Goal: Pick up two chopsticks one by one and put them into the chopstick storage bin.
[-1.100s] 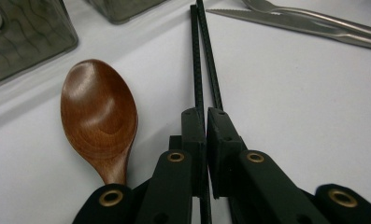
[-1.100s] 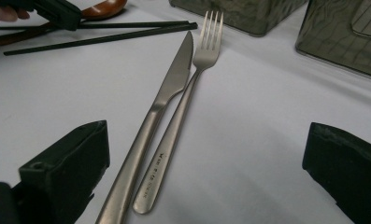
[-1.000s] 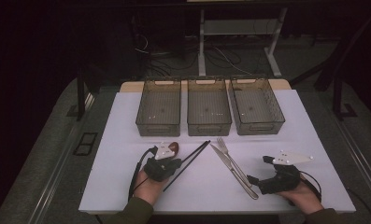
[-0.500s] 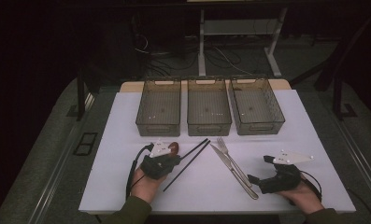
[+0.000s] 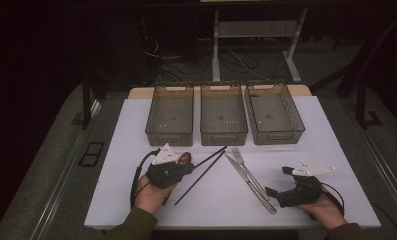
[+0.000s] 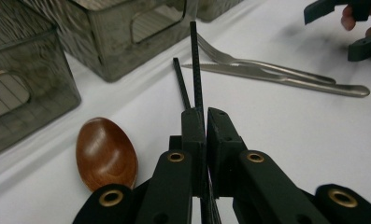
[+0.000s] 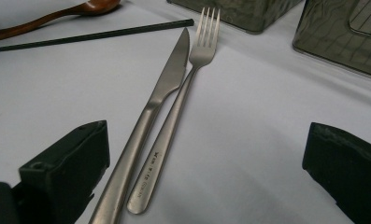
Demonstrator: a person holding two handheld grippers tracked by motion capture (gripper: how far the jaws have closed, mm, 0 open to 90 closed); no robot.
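My left gripper (image 5: pixel 191 167) (image 6: pixel 205 114) is shut on a black chopstick (image 5: pixel 211 156) (image 6: pixel 194 60), which points toward the bins and runs back between the jaws. The second chopstick (image 5: pixel 198 179) (image 6: pixel 180 81) (image 7: pixel 94 35) lies flat on the white table just to its right. A brown wooden spoon (image 5: pixel 184 158) (image 6: pixel 106 154) (image 7: pixel 57 16) lies close beside the left jaw, its handle hidden under the gripper. My right gripper (image 5: pixel 277 181) (image 7: pixel 206 182) rests open at the front right, its jaws on either side of the handle ends of a steel knife (image 5: pixel 248 182) (image 7: pixel 160 93) and fork (image 5: pixel 246 167) (image 7: pixel 188 79).
Three see-through grey bins (image 5: pixel 170 131) (image 5: pixel 223 132) (image 5: pixel 281 132) stand in a row at the back of the white table top (image 5: pixel 126 150). Beyond it are dark floor, cables and desk legs.
My left gripper has risen slightly with one chopstick, which now angles apart from the other one on the table. The right gripper, knife and fork have not moved.
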